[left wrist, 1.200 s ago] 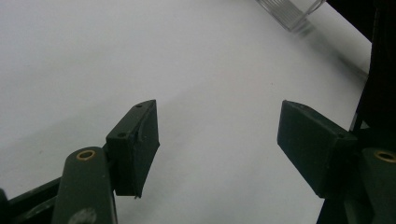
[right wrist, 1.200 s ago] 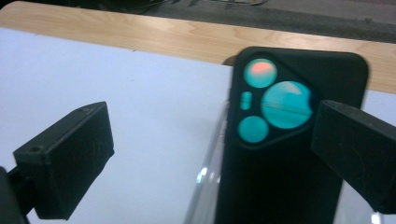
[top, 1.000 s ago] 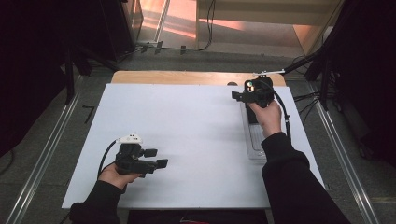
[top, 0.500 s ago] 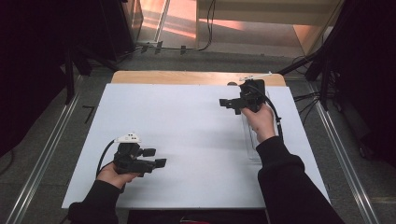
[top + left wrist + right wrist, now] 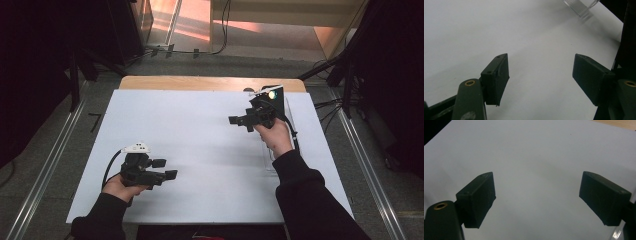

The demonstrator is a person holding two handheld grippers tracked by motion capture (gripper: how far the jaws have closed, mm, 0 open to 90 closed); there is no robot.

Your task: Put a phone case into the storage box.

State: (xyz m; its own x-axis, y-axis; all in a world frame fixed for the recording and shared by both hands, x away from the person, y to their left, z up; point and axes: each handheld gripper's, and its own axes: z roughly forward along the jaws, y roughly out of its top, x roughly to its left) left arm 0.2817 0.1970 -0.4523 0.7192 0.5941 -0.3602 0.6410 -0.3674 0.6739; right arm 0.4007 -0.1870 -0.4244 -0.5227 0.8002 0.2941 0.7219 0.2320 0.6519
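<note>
a: where are your grippers right now?

b: your left gripper (image 5: 167, 170) sits low in the lower left of the high view, jaws spread wide over bare white sheet (image 5: 200, 150), holding nothing. your right gripper (image 5: 240, 121) is raised in the upper right, jaws also apart and empty, pointing toward the middle of the sheet.

a: and the thing you'd be working with?

b: a clear plastic tray (image 5: 272, 157) lies on the right side of the sheet, just beside your right wrist, partly hidden by the arm. in the left gripper view its ribbed corner (image 5: 580, 6) shows at the top right. what it holds i cannot tell.

a: why hold them like that?

b: my guess: spread jaws keep both ready to grab, and the left stays parked out of the way.

a: the surroundings?

b: the white sheet covers a wooden table (image 5: 210, 83), which shows at the far edge. grey floor, metal rails and cables lie around it in a dim room.
</note>
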